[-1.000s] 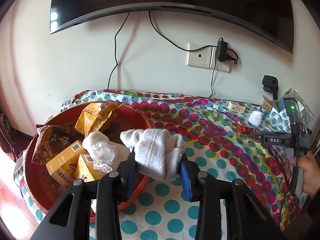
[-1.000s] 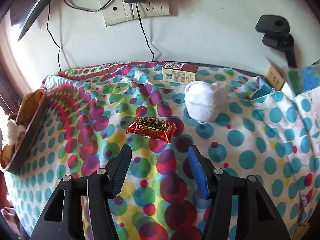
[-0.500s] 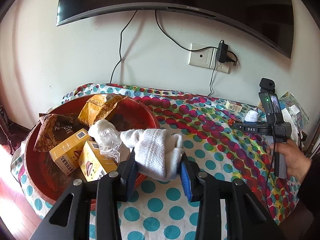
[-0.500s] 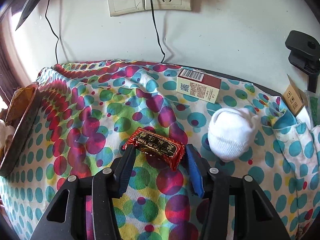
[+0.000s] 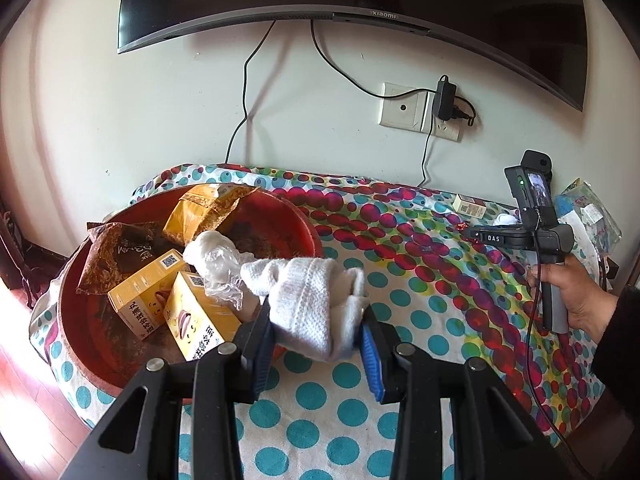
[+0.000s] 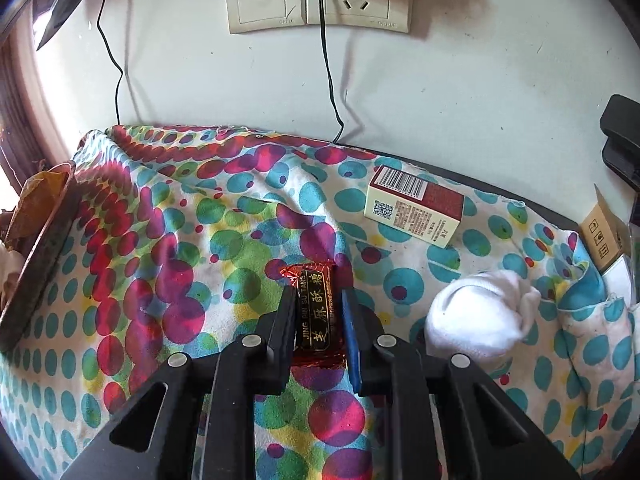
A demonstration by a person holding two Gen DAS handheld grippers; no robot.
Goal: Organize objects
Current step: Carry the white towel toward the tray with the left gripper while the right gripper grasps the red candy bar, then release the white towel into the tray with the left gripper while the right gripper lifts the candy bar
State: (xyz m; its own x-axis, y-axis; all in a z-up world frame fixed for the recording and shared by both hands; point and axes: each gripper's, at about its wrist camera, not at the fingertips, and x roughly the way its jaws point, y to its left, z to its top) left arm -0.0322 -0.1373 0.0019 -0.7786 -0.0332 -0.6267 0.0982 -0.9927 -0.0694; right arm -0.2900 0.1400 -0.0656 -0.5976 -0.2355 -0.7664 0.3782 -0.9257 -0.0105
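Now closed: right tongs (image 6: 319,312) on red candy packet (image 6: 314,312), lower centre. Left tongs (image 5: 318,334) gripping white sock (image 5: 312,312) beside red basin (image 5: 288,216) of yellow boxes (image 5: 148,292), snack bags. Basin cut off left.

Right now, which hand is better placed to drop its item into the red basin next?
Left. The left gripper already holds a white sock at the red basin rim. The right gripper is clamped on the candy, far across the table.
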